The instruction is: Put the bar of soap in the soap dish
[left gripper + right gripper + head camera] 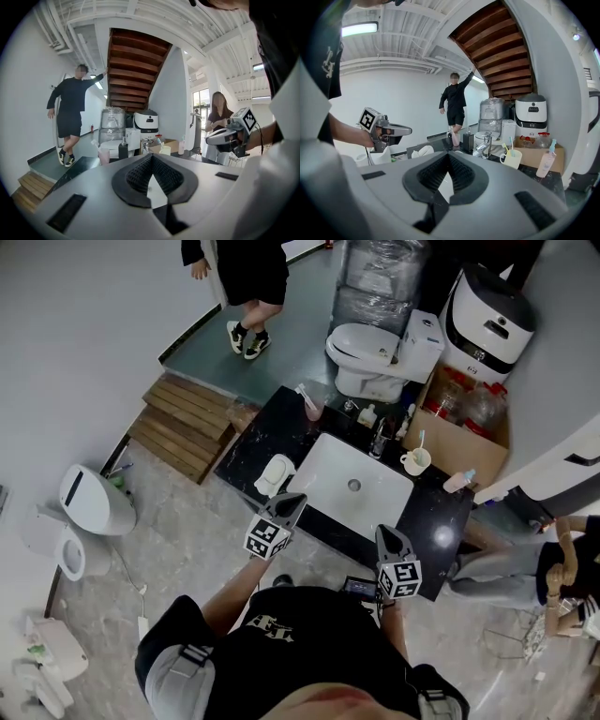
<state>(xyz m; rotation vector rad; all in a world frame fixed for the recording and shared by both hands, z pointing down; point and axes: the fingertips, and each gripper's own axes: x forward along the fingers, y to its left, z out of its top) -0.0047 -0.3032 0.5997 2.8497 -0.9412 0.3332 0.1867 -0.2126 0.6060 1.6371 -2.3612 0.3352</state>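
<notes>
Empty left claw [151, 159], jaws together

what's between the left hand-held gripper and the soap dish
Nothing visible. The left hand-held gripper, shut and empty, hangs near the soap dish on the counter beside the sink; only air lies between them.

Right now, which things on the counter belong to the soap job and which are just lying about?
Job: soap dish, a white bar seemingly in it; left gripper; right gripper, both shut, empty.
Lying about: pink cup; mug; pink bottle.
</notes>
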